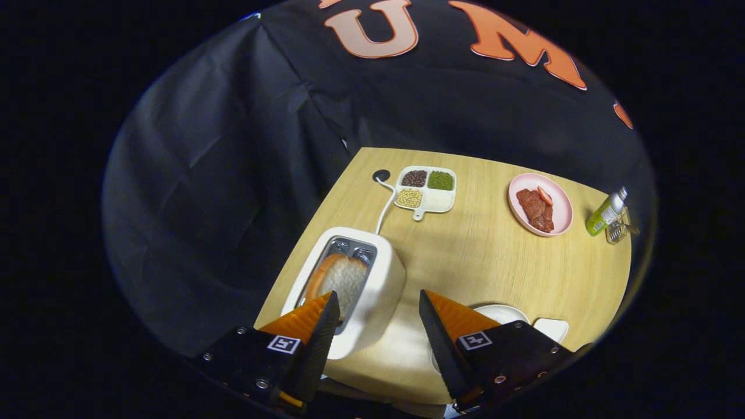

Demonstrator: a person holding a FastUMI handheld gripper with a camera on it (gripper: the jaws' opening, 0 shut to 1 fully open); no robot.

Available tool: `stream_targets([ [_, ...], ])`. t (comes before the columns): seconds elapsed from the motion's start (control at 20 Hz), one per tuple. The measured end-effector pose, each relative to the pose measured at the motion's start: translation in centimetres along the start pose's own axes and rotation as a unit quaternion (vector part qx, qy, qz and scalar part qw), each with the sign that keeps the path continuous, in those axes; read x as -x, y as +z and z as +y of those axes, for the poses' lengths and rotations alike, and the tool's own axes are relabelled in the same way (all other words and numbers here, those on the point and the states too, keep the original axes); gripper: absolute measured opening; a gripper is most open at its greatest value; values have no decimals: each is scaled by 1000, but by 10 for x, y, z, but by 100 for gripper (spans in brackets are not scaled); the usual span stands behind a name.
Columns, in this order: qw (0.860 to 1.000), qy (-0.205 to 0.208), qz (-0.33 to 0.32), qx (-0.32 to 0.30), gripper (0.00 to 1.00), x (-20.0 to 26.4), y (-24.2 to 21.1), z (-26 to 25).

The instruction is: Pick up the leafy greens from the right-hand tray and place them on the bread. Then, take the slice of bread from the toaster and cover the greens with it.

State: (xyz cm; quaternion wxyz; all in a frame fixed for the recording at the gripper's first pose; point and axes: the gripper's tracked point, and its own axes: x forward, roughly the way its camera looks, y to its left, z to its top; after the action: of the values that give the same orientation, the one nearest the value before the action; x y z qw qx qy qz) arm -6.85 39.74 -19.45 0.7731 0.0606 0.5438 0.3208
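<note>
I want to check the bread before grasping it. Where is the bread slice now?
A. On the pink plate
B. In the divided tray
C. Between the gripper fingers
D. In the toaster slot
D: the bread slice stands in the slot of the white toaster, just ahead of the left finger, while the open gripper holds nothing.

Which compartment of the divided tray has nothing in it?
The one nearest the gripper on the pink plate's side; the divided tray's other three hold grains.

white toaster (372, 291), pink plate (560, 201), orange-and-black gripper (378, 317) with its fingers spread.
</note>
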Motion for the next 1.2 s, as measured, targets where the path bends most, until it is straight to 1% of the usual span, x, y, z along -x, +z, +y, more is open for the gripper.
stream_targets([
  [0.15, 1000, -7, 19, 12, 83, -11, 7, 26],
  [0.3, 999, -19, 40, 31, 83, -27, 11, 38],
  [0.35, 998, -29, 53, 31, 83, -34, 6, 39],
  [0.45, 996, -37, 86, 13, 82, -44, -6, 45],
  [0.55, 994, -48, 102, 6, 76, -53, -9, 45],
  [0.65, 991, -68, 113, 6, 71, -58, -11, 40],
  [0.75, 988, -85, 126, 0, 64, -63, -17, 33],
  [0.8, 987, -92, 132, 0, 58, -64, -20, 30],
  [0.95, 986, -98, 139, -5, 55, -67, -30, 25],
  [1.0, 986, -100, 136, -12, 48, -66, -29, 23],
  [1.05, 987, -92, 130, -24, 42, -67, -30, 22],
  [1.1, 987, -67, 138, -54, 26, -65, -34, 31],
  [1.15, 986, -56, 141, -72, 19, -61, -37, 35],
  [1.2, 987, -51, 134, -75, 15, -58, -35, 32],
])
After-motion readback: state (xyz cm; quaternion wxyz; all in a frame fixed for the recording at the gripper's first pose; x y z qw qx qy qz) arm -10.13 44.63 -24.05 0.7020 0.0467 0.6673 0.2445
